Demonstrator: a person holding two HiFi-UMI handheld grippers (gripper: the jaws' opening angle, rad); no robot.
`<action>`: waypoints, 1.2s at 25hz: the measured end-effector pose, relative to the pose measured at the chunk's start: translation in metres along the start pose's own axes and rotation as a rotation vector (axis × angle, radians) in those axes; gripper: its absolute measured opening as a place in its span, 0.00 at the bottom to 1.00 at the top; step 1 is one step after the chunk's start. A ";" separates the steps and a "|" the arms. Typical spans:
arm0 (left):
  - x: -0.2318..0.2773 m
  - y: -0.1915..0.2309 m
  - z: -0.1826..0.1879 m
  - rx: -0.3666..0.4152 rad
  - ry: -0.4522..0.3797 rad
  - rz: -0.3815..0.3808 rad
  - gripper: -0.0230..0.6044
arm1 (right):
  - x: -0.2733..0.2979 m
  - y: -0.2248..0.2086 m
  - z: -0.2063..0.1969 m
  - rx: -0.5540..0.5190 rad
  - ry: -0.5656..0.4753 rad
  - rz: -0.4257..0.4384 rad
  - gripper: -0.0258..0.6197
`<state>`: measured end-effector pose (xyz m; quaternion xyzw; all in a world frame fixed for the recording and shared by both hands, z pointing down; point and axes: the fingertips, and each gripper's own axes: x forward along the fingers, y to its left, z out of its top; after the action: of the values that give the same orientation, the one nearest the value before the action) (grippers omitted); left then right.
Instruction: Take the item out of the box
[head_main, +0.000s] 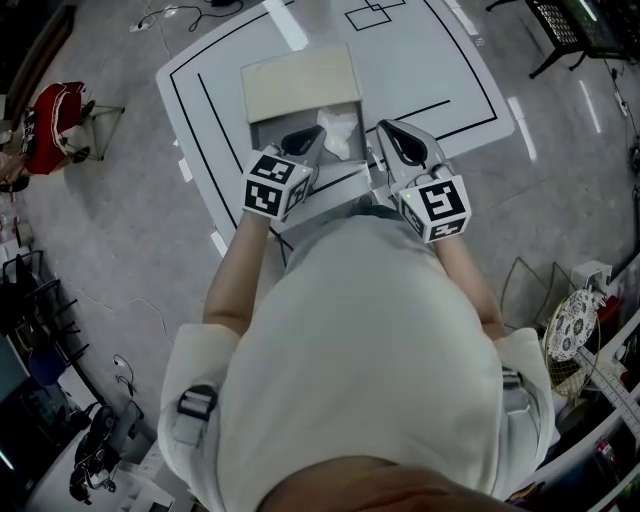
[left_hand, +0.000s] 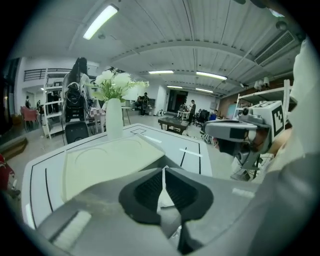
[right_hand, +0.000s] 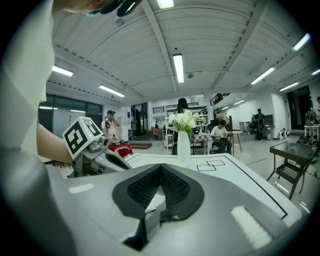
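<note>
An open grey box (head_main: 272, 130) sits on the white table (head_main: 440, 60), with its cream lid (head_main: 300, 82) lying just beyond it. A crumpled white item (head_main: 340, 135) lies inside the box at the right. My left gripper (head_main: 316, 134) hovers at the box's near edge, just left of the item, with its jaws shut. My right gripper (head_main: 386, 130) is shut too and hangs just right of the box. In the left gripper view the pads (left_hand: 150, 192) meet at the tip, with the lid (left_hand: 105, 160) ahead. A sliver of white item (right_hand: 152, 202) shows beneath the right gripper's (right_hand: 161, 168) jaws.
A white vase of flowers (right_hand: 183, 142) stands at the table's far end. Black lines mark the tabletop. A red bag (head_main: 55, 125) lies on the floor to the left, and a fan (head_main: 572, 325) and shelving stand at the right. A black side table (right_hand: 292, 152) and seated people are farther off.
</note>
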<state>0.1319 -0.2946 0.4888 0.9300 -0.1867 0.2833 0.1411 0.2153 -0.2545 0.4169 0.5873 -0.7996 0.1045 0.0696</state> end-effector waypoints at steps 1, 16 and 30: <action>0.003 0.000 -0.001 0.020 0.018 -0.006 0.06 | 0.000 -0.002 -0.001 0.002 -0.001 0.004 0.04; 0.045 -0.013 -0.033 0.327 0.275 -0.151 0.25 | 0.004 -0.024 -0.013 0.025 -0.009 0.052 0.04; 0.068 -0.007 -0.050 0.393 0.375 -0.181 0.27 | 0.002 -0.031 -0.025 0.048 0.006 0.065 0.04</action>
<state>0.1636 -0.2883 0.5675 0.8837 -0.0150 0.4675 0.0152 0.2438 -0.2588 0.4440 0.5620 -0.8154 0.1275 0.0548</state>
